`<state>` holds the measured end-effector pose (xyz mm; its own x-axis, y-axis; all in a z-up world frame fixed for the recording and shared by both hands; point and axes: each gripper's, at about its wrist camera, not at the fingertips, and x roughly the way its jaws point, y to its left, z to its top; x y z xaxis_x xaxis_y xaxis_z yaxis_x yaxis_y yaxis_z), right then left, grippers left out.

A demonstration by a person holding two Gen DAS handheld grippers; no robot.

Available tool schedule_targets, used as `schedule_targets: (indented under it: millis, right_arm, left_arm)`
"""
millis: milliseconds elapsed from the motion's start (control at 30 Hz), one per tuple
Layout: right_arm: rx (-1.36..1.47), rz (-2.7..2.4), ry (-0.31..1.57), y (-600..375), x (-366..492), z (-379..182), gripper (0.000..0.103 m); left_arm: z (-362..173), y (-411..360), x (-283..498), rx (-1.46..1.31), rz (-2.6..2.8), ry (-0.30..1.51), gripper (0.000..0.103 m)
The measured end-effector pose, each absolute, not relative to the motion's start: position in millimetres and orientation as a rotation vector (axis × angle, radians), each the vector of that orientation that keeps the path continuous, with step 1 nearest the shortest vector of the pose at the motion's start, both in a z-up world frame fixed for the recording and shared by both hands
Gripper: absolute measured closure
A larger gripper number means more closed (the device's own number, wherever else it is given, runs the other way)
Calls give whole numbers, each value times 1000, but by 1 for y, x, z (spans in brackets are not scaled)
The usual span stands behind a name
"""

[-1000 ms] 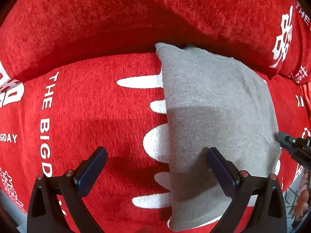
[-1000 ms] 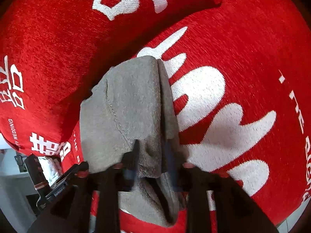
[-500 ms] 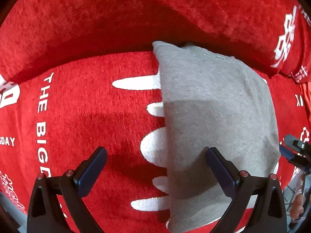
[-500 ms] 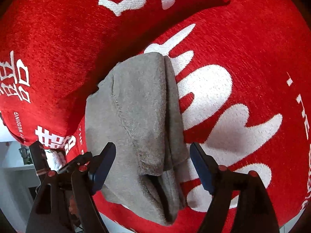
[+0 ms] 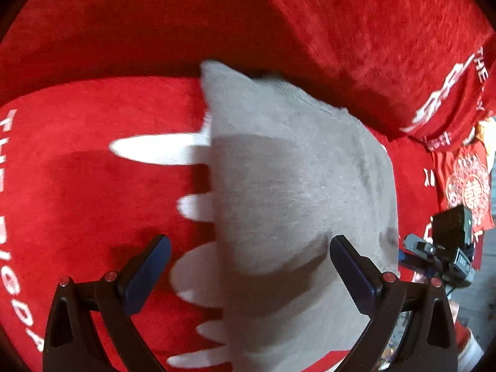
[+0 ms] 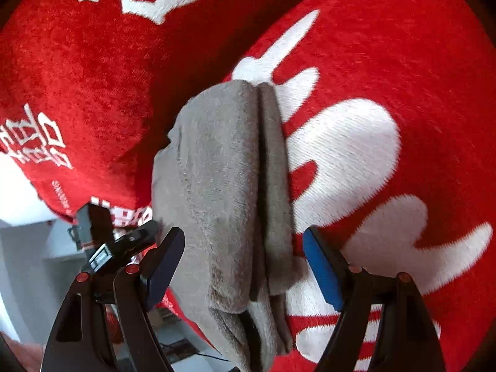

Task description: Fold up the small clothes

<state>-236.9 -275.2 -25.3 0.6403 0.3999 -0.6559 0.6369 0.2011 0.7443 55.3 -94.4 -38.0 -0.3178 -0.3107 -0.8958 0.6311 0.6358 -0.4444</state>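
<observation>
A big red sofa cover (image 5: 93, 201) with white letters is spread under everything. On it, against the red back cushion (image 6: 77, 77), a folded grey cloth (image 5: 294, 201) is laid flat. Above the cloth, the left gripper (image 5: 248, 266) and the right gripper (image 6: 241, 263) are held wide, with nothing pinched.

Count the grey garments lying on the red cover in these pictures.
1: a folded grey garment on the red cover, between both open tongs. Others may lie out of view.
</observation>
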Motion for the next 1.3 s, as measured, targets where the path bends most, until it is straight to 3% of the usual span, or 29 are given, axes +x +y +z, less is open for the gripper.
schedule_targets:
  millis: [567,600,667,700,733,767,833,900,1300]
  right_arm:
    - [1379,14,963,-263,-171,-38,16]
    - [1386,3,965,-264,-171,-38,18]
    - [1399,-44,992,-266,-174,-40,34]
    - [1402,-65,1008,-267,-177,-42,57]
    - [1412,-79,1017,-268,-181,-45,68]
    - [1462,-55,977,-271,-187,-48,71]
    - [1513,-17,918,-270,-192,-45,73]
    - [1543,23,868,-265,-192,-36,73]
    - [1607,153,758,-222,-176,10,73]
  left_arm:
    - [-54,-145,7,357,-1023,1592,0]
    - [-53,-145,6,354,-1023,1590,1]
    - [-50,-140,10,347,-1015,1574,10]
    - [-48,-140,9,334,-1016,1566,18]
    - [-46,-138,11,322,-1015,1560,27]
    - [-43,-135,12,306,-1018,1558,32]
    - [-37,-131,15,268,-1028,1565,52]
    - [-28,-127,19,211,-1064,1572,56]
    - [29,-74,34,75,-1130,1528,56]
